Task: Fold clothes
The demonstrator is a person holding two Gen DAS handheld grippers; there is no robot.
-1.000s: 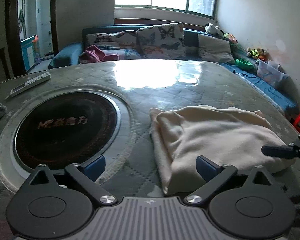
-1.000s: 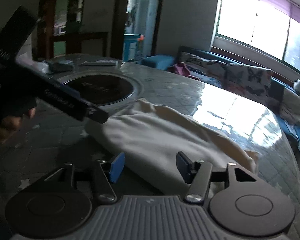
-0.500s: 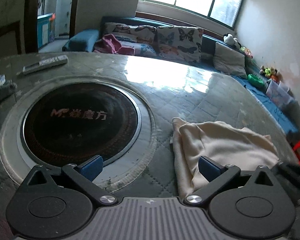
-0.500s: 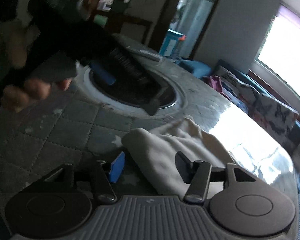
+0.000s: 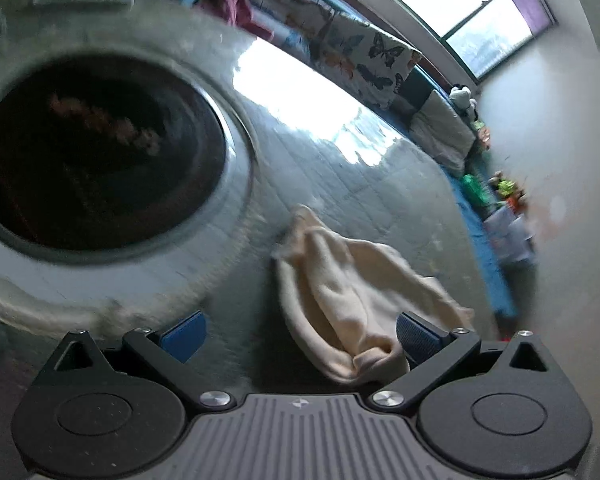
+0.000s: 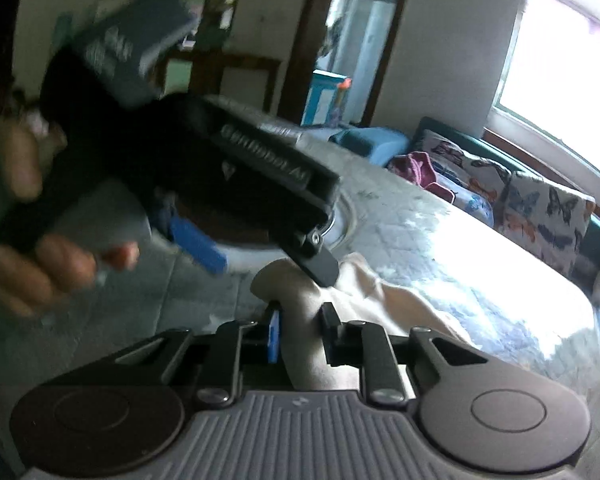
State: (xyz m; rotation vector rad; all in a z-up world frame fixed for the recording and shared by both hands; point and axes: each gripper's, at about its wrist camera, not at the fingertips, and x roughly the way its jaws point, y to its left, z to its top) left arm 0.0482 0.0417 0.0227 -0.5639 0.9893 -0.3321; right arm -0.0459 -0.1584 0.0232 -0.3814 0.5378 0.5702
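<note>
Where a second ago the cream garment (image 5: 352, 304) lay spread flat on the quilted table (image 5: 340, 184), it is now bunched; the right gripper (image 6: 300, 334) has closed on its near fold, likely mid-fold; the left gripper (image 5: 296, 332) stays wide, empty; the cloth looks soft, fleecy, limp.

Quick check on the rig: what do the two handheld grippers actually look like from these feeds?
Both are matte black linkage grippers with round pivot discs, silver screws and a ribbed grey deck. The left gripper has blue finger pads. The right gripper shows one blue pad. White lettering, blurred, runs along the left gripper's body in the right view.
</note>
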